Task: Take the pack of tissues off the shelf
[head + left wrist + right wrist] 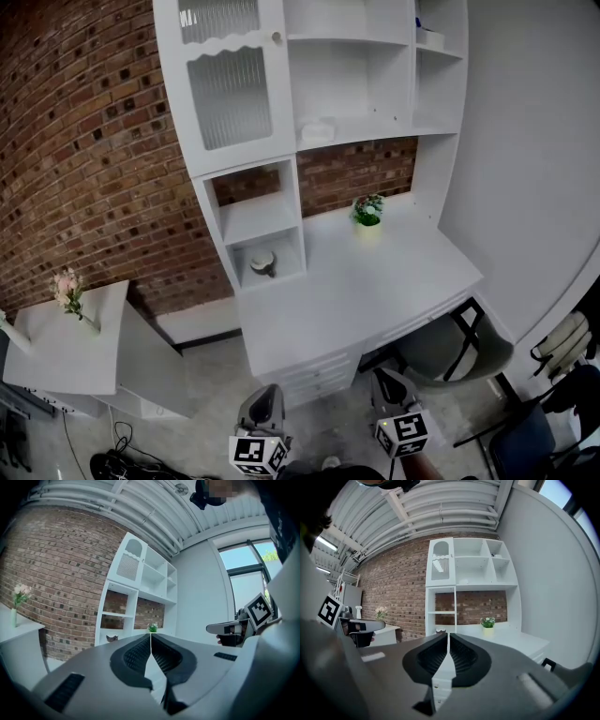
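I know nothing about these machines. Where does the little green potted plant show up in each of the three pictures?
Head view: potted plant, right of centre, at the back of the desk.
Left gripper view: centre, tiny, on the desk.
Right gripper view: right of centre, on the desk.
Shared landmark: the brick wall behind it.

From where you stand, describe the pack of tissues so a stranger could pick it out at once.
Find the white shelf unit against the brick wall, then the open shelf right of its ribbed-glass door. The pack of tissues lies at that shelf's left end: a pale, flat packet, alone there, while the potted plant stands below on the desktop.
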### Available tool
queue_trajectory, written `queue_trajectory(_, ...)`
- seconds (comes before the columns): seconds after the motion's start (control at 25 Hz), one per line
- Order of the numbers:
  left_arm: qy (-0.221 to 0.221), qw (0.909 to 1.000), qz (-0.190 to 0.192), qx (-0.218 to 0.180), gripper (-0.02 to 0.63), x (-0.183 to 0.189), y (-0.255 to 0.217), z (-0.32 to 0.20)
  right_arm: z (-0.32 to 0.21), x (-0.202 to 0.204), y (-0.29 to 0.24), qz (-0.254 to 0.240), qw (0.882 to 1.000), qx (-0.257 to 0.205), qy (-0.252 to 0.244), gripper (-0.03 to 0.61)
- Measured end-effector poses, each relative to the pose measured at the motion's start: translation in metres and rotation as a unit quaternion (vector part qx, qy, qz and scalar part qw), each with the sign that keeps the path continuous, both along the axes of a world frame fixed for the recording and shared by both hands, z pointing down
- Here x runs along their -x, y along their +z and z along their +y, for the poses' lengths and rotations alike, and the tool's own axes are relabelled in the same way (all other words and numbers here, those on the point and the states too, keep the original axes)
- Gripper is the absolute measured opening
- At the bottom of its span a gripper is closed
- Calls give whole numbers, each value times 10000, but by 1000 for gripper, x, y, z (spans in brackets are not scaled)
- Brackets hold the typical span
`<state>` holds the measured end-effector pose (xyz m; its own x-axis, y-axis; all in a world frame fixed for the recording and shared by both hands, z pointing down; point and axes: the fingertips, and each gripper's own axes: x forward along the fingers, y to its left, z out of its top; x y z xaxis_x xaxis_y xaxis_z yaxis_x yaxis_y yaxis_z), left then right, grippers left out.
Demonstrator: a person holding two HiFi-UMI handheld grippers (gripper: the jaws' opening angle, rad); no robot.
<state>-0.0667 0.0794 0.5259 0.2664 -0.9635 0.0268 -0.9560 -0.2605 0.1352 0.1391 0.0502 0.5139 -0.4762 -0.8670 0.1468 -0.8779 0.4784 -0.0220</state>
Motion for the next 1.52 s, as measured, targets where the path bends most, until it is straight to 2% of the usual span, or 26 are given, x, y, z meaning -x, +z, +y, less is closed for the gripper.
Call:
queue_trajectory(0.48,13,10000,-51,30,12,-5,2,-28,-23,-4,10,69,9998,186,5,6)
queue_trajectory(0.8,8,9999,-28,107,12,9,8,-49,-41,-1,15,115,9995,252,119,6)
queue_trajectory(1.52,233,9996,21,163,12,34,12,-131,-116,33,17,236,9992,262,202,6)
